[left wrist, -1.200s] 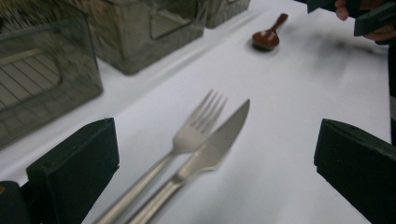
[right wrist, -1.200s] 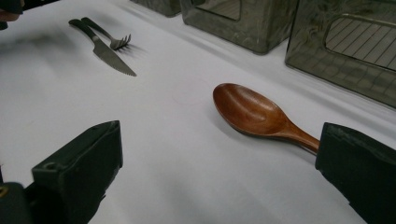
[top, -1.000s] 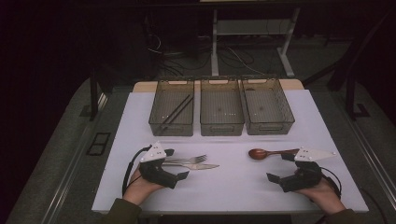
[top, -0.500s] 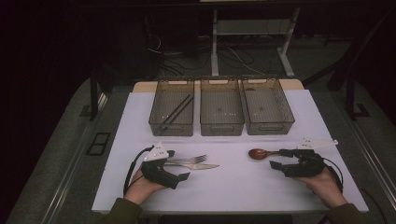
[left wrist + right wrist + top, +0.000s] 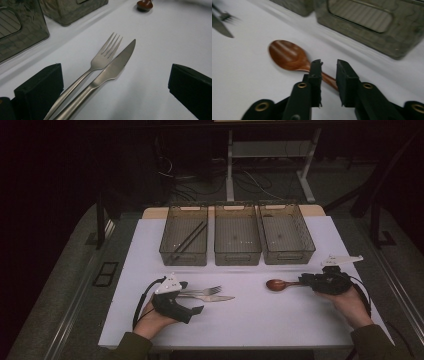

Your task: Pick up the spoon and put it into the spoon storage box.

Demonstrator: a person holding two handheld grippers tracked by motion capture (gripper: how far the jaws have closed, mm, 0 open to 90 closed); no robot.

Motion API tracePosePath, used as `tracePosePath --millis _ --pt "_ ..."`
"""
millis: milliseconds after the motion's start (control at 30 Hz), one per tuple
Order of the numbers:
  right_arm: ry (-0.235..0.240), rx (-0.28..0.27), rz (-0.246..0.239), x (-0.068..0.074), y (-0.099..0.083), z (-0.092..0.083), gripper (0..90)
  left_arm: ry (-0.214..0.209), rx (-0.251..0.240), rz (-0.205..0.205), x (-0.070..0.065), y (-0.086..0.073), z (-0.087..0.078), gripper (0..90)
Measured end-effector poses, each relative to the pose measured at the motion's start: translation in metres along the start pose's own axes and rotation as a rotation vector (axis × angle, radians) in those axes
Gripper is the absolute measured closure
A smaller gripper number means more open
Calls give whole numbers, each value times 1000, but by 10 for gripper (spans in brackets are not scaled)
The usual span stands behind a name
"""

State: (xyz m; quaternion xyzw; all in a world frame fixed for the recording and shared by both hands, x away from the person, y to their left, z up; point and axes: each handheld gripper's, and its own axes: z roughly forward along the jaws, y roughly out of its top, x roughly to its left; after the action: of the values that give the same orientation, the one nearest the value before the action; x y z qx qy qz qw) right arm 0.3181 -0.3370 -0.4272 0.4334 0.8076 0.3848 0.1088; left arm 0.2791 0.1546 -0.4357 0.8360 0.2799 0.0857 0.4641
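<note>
A steel fork (image 5: 205, 291) and a steel knife (image 5: 216, 298) lie side by side on the white table (image 5: 250, 320), tips to the right. My left gripper (image 5: 192, 297) stands open at their handle ends. In its own view both handles, the fork (image 5: 105, 53) beside the knife (image 5: 117, 65), run between the wide-apart jaws. A brown wooden spoon (image 5: 276, 284) lies to the right, bowl towards the left. My right gripper (image 5: 306, 281) is at its handle. The jaws of the right gripper (image 5: 329, 67) stand narrowly apart on either side of the spoon (image 5: 287, 53) handle, which rests on the table.
Three clear smoky bins stand in a row at the back: the left bin (image 5: 167, 245) holds black chopsticks (image 5: 189, 239). Beside it are the middle bin (image 5: 237, 254) and the right bin (image 5: 289, 256). The table's front edge is near the person's wrists.
My right gripper has moved forward and left, up to the spoon's handle, and its jaws now straddle it. The left gripper has hardly moved.
</note>
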Motion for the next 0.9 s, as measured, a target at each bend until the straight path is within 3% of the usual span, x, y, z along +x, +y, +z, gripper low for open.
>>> tracePosePath --millis 200,433,900 --pt "-25 31 17 -16 2 7 879 -3 4 2 0 0 0 0" --pt "-41 57 29 -28 2 15 887 -6 5 1 0 0 1 0" --pt "-43 117 4 -26 -2 20 887 -8 11 4 0 0 1 0"
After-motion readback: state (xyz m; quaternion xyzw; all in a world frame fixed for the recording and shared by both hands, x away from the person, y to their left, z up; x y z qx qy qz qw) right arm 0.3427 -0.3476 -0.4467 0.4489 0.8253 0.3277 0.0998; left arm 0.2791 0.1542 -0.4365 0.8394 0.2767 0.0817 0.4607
